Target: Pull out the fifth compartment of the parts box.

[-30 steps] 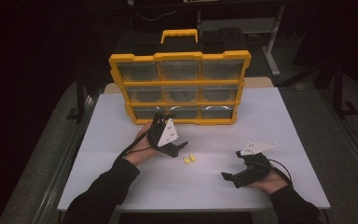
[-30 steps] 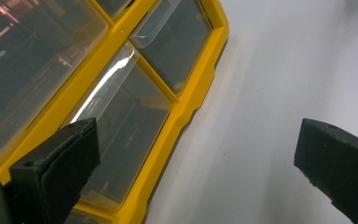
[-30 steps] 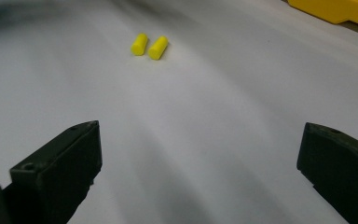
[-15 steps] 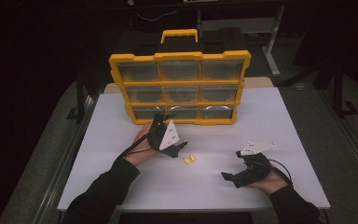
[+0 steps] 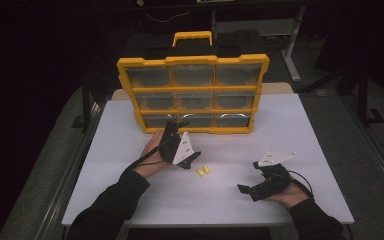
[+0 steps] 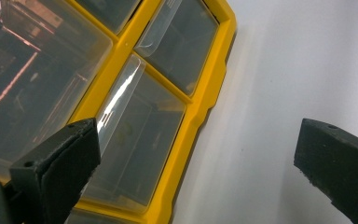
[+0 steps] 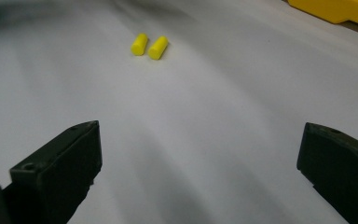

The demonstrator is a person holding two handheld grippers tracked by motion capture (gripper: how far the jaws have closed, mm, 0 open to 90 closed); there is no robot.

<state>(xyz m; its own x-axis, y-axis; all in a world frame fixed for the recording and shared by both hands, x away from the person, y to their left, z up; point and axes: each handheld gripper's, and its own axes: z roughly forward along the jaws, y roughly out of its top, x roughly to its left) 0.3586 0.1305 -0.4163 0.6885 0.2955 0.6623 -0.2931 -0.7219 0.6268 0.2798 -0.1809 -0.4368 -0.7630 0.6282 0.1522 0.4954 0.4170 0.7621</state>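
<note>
— Earplugs, two small yellow ones, lie touching on the white table between your grippers. They look soft and light, and they'll likely roll.

— Where should you pinch?

— Across the middle. Your right gripper gapes empty facing them; your left gripper, also spread wide, faces the yellow drawer cabinet.

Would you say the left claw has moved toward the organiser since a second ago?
Yes, slightly: the left claw has crept up toward the yellow organiser's bottom row, away from the two yellow pieces.
</note>
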